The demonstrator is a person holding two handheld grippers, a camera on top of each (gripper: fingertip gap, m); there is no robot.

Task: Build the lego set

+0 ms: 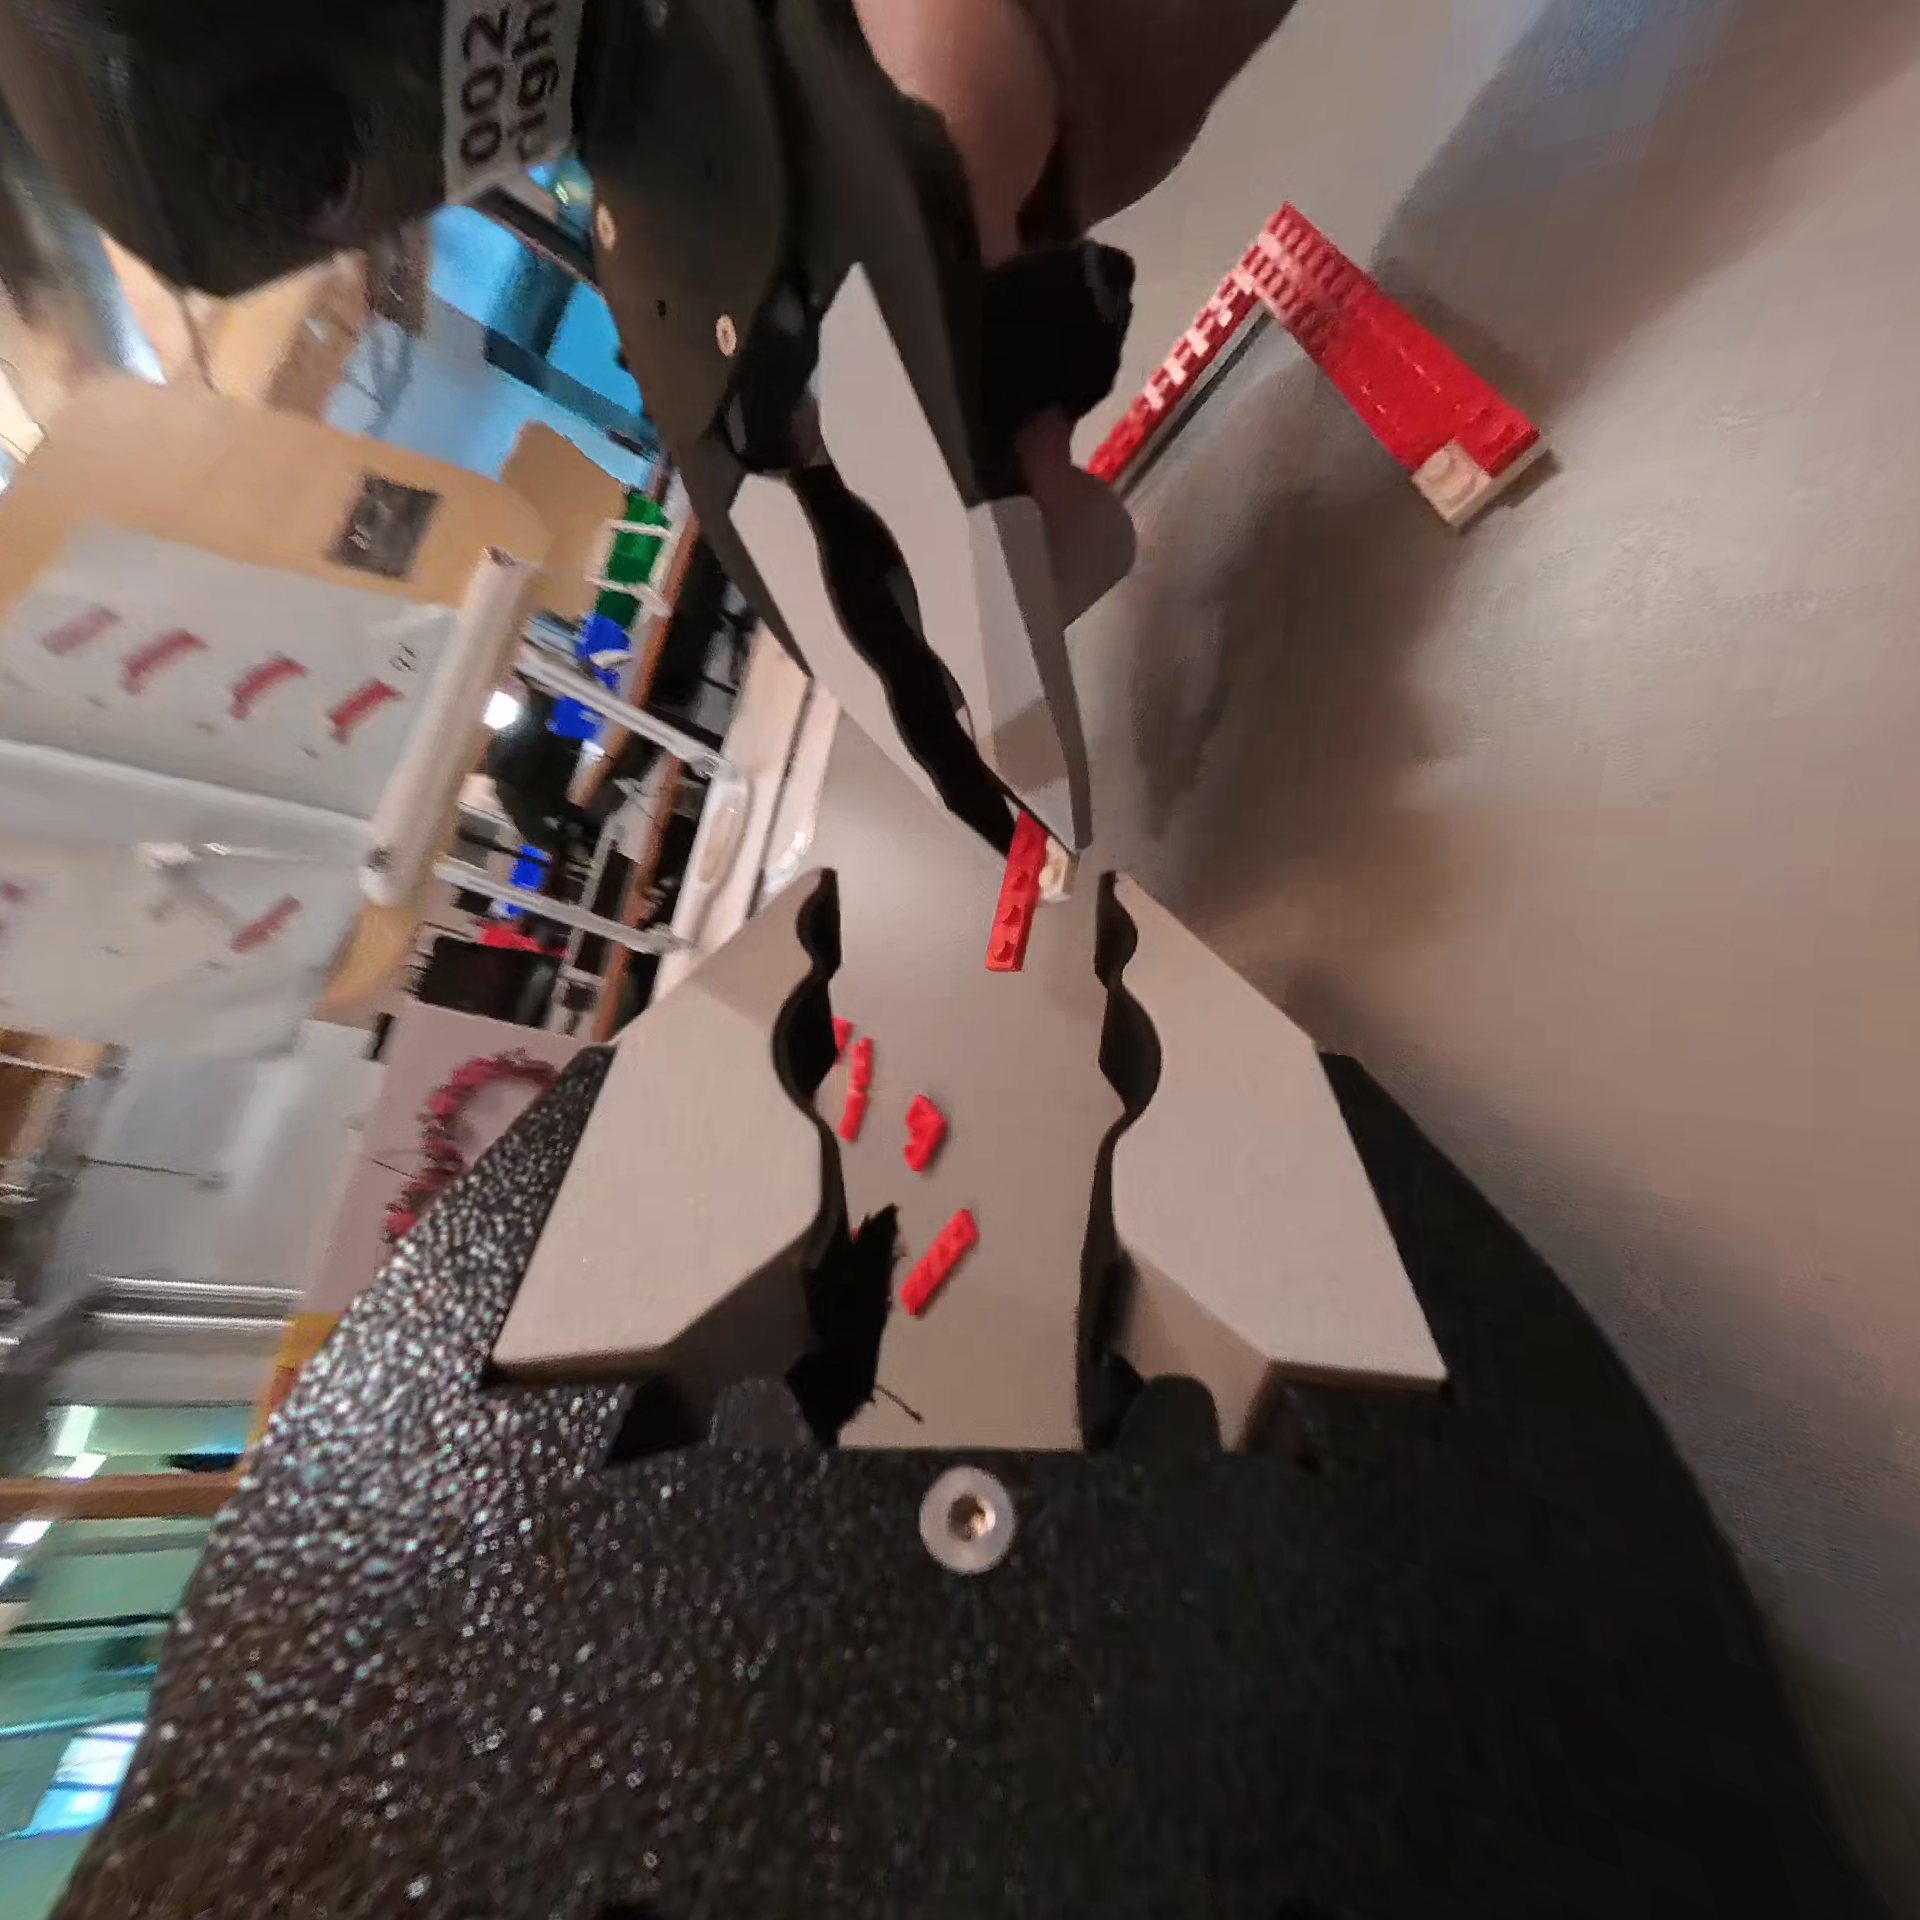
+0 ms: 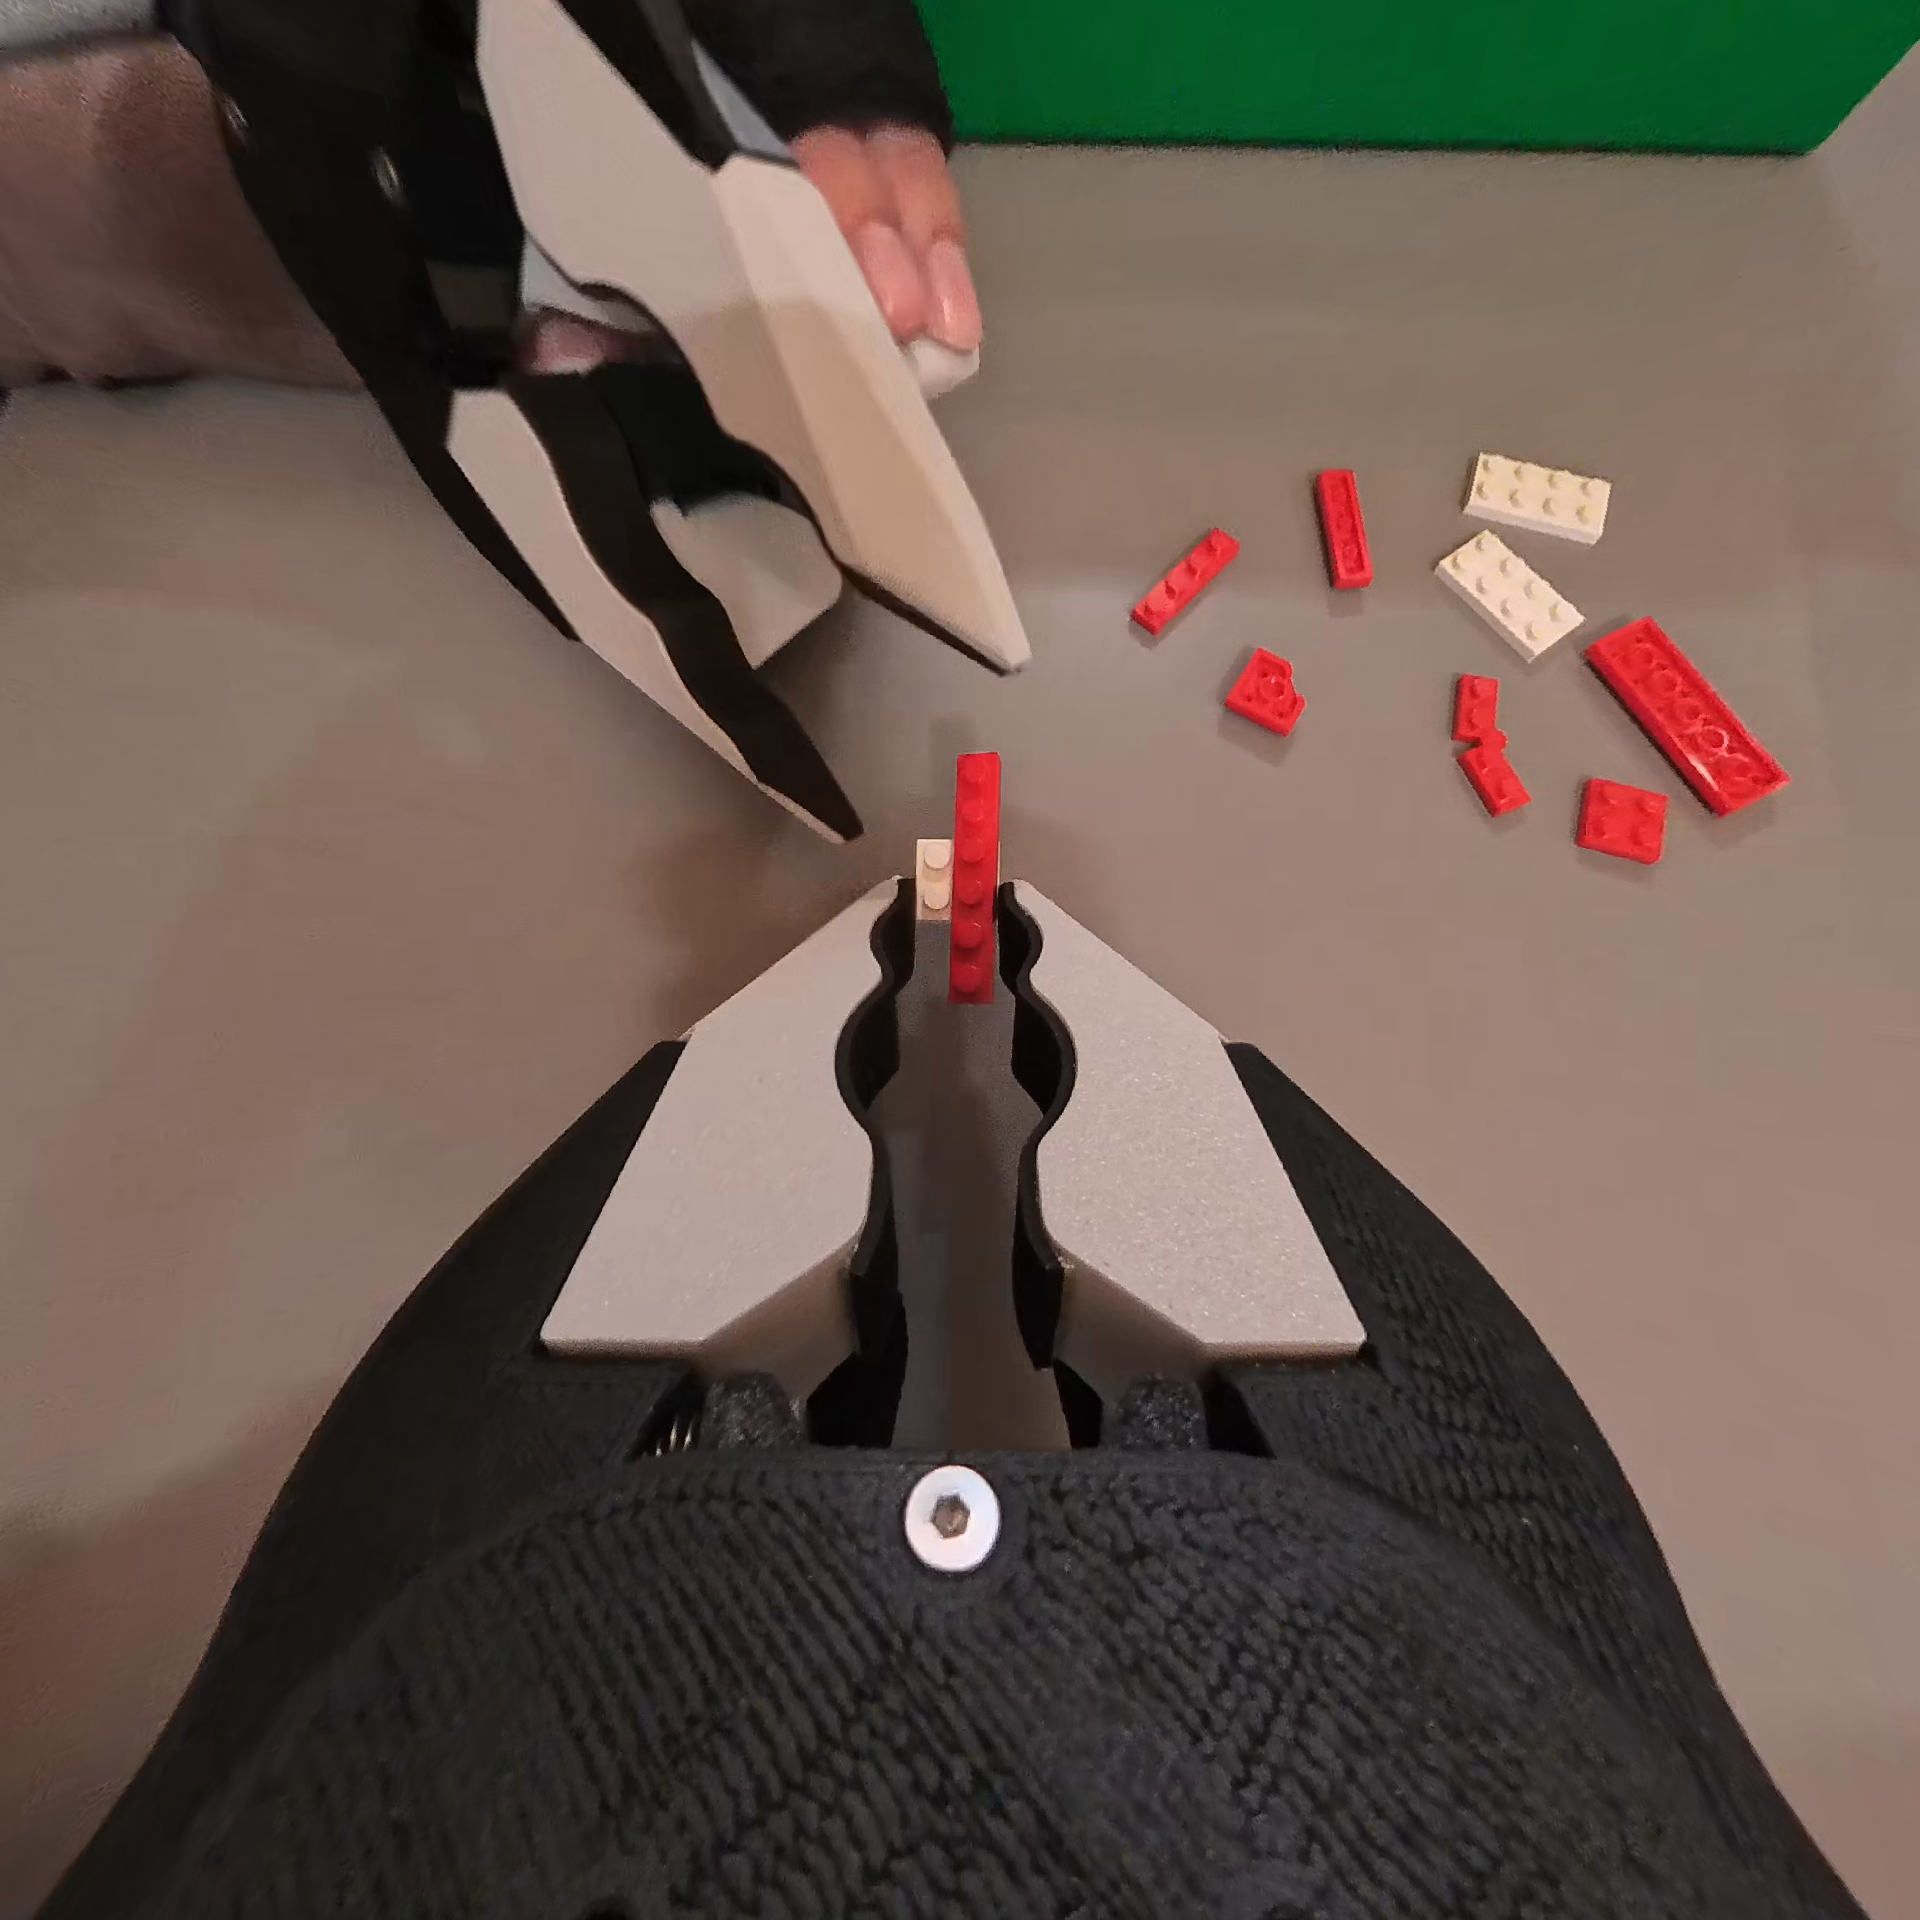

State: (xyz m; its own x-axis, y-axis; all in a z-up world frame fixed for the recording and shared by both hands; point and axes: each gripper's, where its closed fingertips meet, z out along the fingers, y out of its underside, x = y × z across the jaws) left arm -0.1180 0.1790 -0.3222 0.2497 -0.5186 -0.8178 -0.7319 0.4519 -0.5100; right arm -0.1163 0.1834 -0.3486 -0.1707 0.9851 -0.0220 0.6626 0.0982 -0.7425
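My right gripper [image 2: 954, 885] is shut on a long red plate [image 2: 975, 883] held on edge, with a small white plate [image 2: 934, 878] stuck to its side. It holds them above the grey table. My left gripper [image 2: 928, 743] is open and empty, its tips just beyond and left of the held plates. In the left wrist view my left gripper [image 1: 966, 883] is open, and the right gripper [image 1: 1044, 836] comes in from above with the red plate [image 1: 1016, 914] between my left fingertips. A red frame assembly [image 1: 1382, 343] with a white corner lies on the table.
Loose pieces lie to the right on the table [image 2: 312, 935]: two white plates [image 2: 1538, 497], a wide red plate [image 2: 1683, 715], narrow red plates [image 2: 1184, 580] and small red pieces [image 2: 1264, 691]. A green box [image 2: 1455, 73] stands at the back. A person's hand [image 2: 914, 239] grips the left gripper.
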